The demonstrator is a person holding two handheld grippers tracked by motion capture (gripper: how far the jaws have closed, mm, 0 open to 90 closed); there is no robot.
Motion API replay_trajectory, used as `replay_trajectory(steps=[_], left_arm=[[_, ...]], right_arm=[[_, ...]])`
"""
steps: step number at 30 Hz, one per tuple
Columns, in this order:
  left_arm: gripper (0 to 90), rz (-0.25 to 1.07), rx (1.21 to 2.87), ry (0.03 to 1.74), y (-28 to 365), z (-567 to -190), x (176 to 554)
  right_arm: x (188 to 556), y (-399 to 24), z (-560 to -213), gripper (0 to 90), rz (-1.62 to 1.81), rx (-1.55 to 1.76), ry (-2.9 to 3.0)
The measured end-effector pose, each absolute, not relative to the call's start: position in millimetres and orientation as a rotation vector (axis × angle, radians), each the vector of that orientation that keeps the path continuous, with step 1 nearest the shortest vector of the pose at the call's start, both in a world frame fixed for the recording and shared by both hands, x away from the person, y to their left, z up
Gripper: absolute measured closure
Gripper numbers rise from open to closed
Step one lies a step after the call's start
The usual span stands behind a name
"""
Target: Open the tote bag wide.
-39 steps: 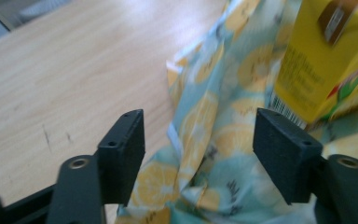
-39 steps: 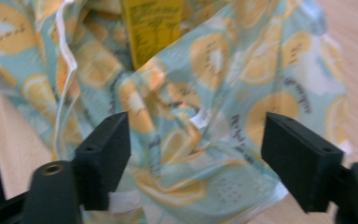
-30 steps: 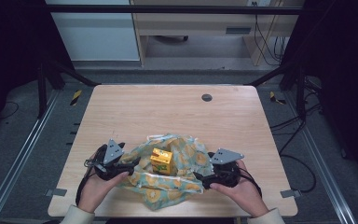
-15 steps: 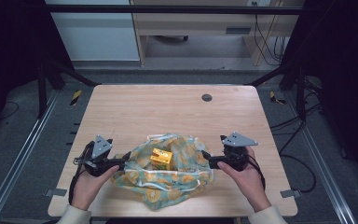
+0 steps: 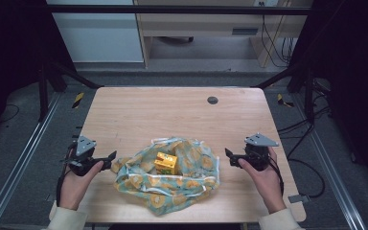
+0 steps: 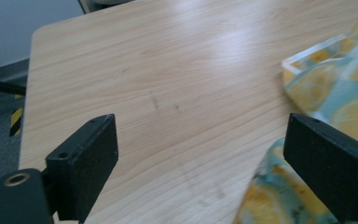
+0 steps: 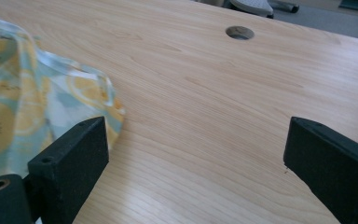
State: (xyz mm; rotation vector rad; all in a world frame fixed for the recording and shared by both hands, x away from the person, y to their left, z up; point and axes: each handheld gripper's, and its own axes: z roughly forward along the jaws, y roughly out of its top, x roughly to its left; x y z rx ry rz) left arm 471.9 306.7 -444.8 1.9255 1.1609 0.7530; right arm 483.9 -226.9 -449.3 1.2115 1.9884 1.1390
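A lemon-print cloth (image 5: 182, 184) lies crumpled and spread on the near middle of the wooden table (image 5: 163, 115). A small yellow box (image 5: 166, 163) stands on the cloth. My left gripper (image 5: 110, 158) is just off the cloth's left edge and open. Its jaws have just been opening, and nothing is pressed between them. In the left gripper view (image 6: 207, 172) the cloth (image 6: 335, 79) lies beside the right-hand jaw. My right gripper (image 5: 229, 157) is open a little to the right of the cloth. In its own view (image 7: 196, 172) the cloth (image 7: 18, 107) lies by the left-hand jaw.
A round cable hole (image 5: 212, 100) sits in the far part of the table, also seen as the hole (image 7: 239, 32) in the right gripper view. Bare wood stretches beyond the cloth. Metal rails (image 5: 19, 163) run along both sides of the table.
Both grippers have drawn apart, away from the cloth's sides. They held the cloth's edges a second ago; the cloth now lies loose and spread wider.
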Motion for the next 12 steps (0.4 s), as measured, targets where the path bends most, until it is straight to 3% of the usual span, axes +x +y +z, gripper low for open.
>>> replay_trajectory(steps=[12], left_arm=[[6.8, 0.750, 1.968, 1.202, 316, -457, 479]], right_arm=[[481, -250, -469, 8.1, 1.046, 1.295, 1.990]])
